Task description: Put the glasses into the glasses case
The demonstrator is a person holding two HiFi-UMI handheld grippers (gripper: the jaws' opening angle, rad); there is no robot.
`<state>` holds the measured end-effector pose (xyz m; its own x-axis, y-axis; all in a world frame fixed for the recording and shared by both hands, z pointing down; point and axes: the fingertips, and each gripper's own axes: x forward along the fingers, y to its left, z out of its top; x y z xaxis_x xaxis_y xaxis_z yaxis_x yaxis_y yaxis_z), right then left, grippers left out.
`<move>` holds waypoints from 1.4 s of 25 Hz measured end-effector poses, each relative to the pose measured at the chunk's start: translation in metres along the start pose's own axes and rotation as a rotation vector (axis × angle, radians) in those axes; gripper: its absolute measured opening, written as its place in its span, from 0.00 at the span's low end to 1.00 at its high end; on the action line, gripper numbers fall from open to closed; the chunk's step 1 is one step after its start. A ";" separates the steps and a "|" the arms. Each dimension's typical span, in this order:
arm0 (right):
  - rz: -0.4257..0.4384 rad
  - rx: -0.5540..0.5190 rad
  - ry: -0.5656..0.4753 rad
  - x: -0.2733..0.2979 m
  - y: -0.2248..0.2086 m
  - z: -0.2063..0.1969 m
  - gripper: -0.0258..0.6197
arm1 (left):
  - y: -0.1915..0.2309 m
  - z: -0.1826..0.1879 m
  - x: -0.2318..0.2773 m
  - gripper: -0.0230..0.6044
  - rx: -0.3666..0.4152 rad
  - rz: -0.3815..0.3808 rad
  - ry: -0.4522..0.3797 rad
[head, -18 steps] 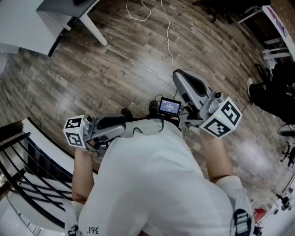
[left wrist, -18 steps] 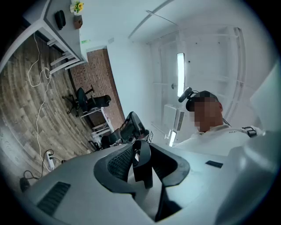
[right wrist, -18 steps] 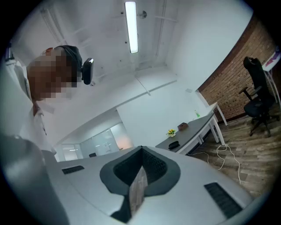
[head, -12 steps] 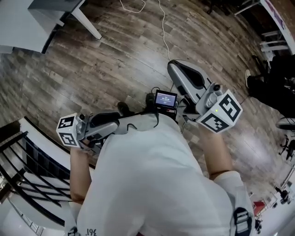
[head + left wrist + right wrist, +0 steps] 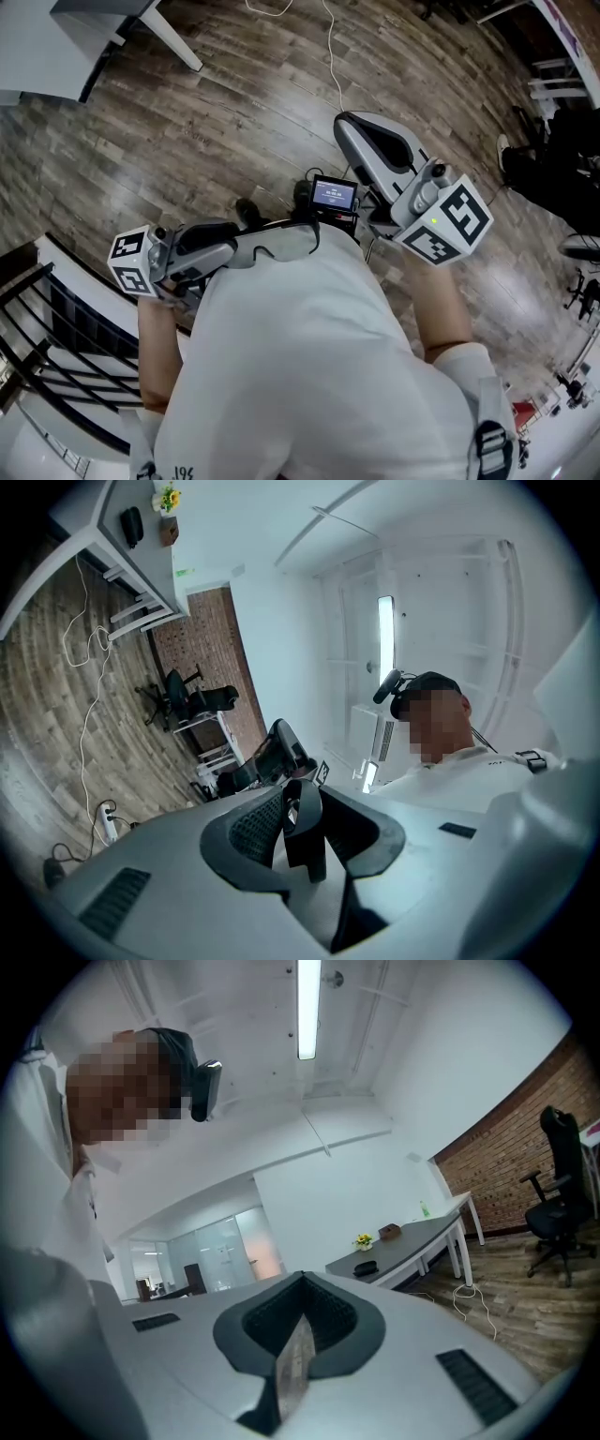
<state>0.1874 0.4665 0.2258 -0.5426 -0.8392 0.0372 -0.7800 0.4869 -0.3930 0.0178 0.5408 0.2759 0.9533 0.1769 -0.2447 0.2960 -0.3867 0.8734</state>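
Note:
In the head view my left gripper (image 5: 236, 255) is shut on one end of the glasses (image 5: 281, 246), clear lenses in a dark frame, held level against the person's white shirt. In the left gripper view a black part of the glasses (image 5: 305, 841) stands clamped between the ribbed pads of that gripper (image 5: 298, 808). My right gripper (image 5: 349, 127) is shut with nothing in it and points away over the wood floor; its jaws meet in the right gripper view (image 5: 300, 1326). No glasses case shows in any view.
A small black device with a lit screen (image 5: 333, 194) sits at the person's chest between the grippers. A white table (image 5: 56, 37) stands at top left, a white cable (image 5: 333, 56) trails on the floor, and a black railing (image 5: 56, 356) is at lower left. Office chairs (image 5: 187, 700) stand by a brick wall.
The head camera has shifted a little, so both grippers sit slightly further left in the picture. The left gripper keeps its hold on the glasses; the right stays shut.

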 end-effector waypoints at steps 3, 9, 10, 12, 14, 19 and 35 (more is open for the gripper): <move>-0.005 -0.021 0.014 0.001 0.001 -0.002 0.05 | 0.000 0.000 0.000 0.24 -0.001 -0.001 0.000; -0.009 -0.053 0.039 0.004 0.001 -0.009 0.05 | 0.002 -0.002 -0.002 0.24 -0.002 -0.001 -0.002; -0.009 -0.057 0.041 0.004 0.001 -0.009 0.05 | 0.002 -0.002 -0.003 0.24 -0.002 0.000 -0.003; -0.009 -0.067 0.052 0.006 0.002 -0.012 0.05 | 0.002 -0.002 -0.004 0.24 -0.001 0.000 -0.005; -0.007 -0.091 0.069 0.007 0.003 -0.016 0.05 | 0.002 -0.003 -0.004 0.24 0.001 0.001 -0.006; 0.041 -0.219 0.090 0.006 0.011 -0.016 0.06 | 0.002 -0.003 -0.004 0.24 0.007 0.007 -0.012; 0.566 -0.699 0.503 -0.010 0.124 -0.081 0.47 | 0.013 0.007 -0.012 0.24 -0.099 0.030 -0.143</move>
<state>0.0706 0.5551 0.2511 -0.8290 -0.3229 0.4566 -0.2894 0.9464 0.1438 0.0108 0.5279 0.2872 0.9626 0.0334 -0.2690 0.2665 -0.2973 0.9168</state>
